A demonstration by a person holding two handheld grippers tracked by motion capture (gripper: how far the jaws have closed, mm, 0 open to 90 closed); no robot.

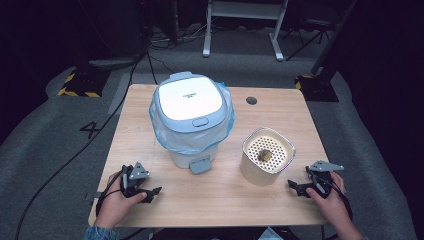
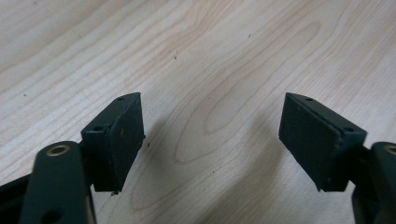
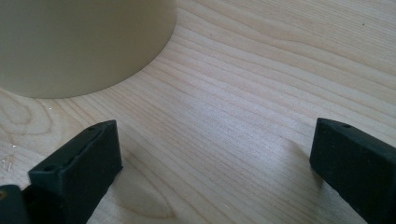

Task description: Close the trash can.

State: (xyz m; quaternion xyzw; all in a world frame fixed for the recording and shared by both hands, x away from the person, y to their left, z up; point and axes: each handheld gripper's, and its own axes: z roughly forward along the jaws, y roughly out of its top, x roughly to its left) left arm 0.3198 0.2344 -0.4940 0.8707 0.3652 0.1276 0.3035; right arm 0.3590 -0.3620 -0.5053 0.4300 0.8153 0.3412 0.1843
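Observation:
A white bin (image 1: pixel 190 100) with a pale blue lid, shut, and a blue bag liner stands left of the middle of the wooden table (image 1: pixel 280 110). To its right is a cream container (image 1: pixel 266 155) with a perforated insert holding a dark scrap. My left gripper (image 1: pixel 152 194) rests low at the front left, its jaws wide apart over bare wood (image 2: pixel 212 121) with nothing between them. My right gripper (image 1: pixel 295 187) sits at the front right, open and empty (image 3: pixel 215 140), with the cream container's wall (image 3: pixel 70 42) just ahead of its left jaw.
A small dark round hole (image 1: pixel 251 100) lies in the tabletop at the back right. Beyond the table are grey carpet, a white frame's legs (image 1: pixel 240 30), a yellow-and-black striped base (image 1: pixel 80 82) and a cable on the floor (image 1: pixel 75 155).

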